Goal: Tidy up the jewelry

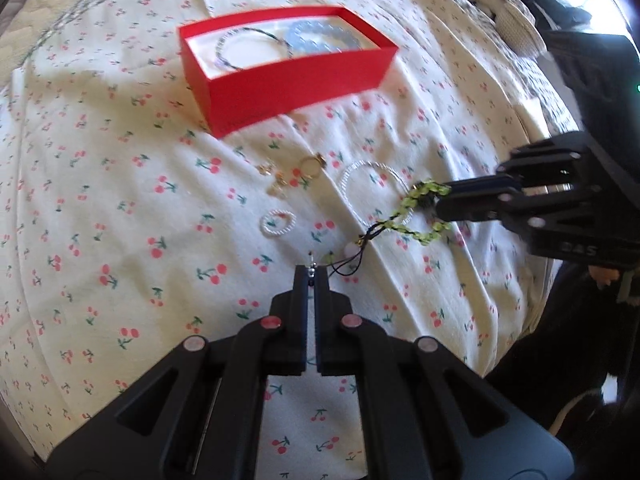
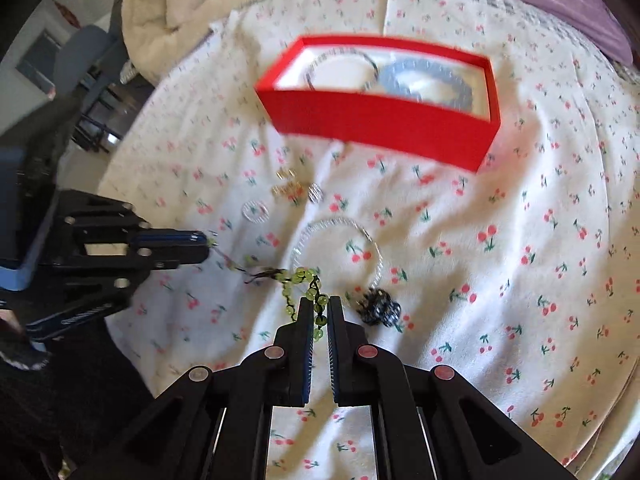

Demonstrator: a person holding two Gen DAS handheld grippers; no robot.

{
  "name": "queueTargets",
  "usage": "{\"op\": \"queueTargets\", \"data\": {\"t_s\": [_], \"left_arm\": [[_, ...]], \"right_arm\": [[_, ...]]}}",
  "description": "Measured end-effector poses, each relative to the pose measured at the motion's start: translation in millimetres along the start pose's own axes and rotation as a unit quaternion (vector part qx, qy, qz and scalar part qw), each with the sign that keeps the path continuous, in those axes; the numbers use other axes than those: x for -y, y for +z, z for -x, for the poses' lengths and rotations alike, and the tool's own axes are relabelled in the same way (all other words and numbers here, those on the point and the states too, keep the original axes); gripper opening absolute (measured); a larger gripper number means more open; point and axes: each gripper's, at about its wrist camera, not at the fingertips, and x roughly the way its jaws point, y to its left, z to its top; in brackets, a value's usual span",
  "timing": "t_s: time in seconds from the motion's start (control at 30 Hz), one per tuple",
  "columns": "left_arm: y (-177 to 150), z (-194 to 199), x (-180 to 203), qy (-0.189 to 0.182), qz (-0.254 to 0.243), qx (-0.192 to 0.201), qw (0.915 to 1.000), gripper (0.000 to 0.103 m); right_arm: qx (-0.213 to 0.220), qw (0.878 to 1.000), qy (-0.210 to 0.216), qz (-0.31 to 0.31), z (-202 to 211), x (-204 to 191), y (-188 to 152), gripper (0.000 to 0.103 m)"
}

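the left tongs [image 1: 312, 276] are closed together on the thin cord end of the green bracelet [image 1: 404, 216], and only the small metal clasp and cord sit between the tips. the right tongs [image 2: 319, 312] are clamped on the green beads of the same bracelet, so the bracelet hangs between the two tools, stretched a little above the cloth [image 1: 120, 184].

the risk, as i judge it, is this: the left grip is on a very thin cord and can slip out if the two tools pull apart. then the free end may swing and hook the clear bead bracelet [image 2: 340, 248] that lies just under and beyond the right tips. a hard pull can also break the cord. the dark bead cluster [image 2: 378, 306] just to the right of the right tongs may be dragged too.

both tools are held low and almost flat over the cloth. they come toward each other from opposite sides, and the right one crosses in front of the left tips.

further ahead of the left tips lie a small pearl ring [image 1: 277, 222] and some gold pieces [image 1: 294, 172]. beyond these stands the open red box [image 1: 296, 88], with two bracelets already inside.
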Motion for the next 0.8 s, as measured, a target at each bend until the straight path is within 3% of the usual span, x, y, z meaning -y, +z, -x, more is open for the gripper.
{"op": "queueTargets", "data": {"t_s": [0.3,0.8], "left_arm": [[4.8,17.0,-3.6,0.026,0.024,0.032,0.9988,0.003],[25.9,38.2,-18.0,0.058,0.072,0.091,0.9915,0.003]], "right_arm": [[0.070,0.997,0.019,0.000,41.2,-14.2,26.1,0.006],[0.145,0.987,0.032,-0.060,86.5,14.7,57.7,0.006]]}}
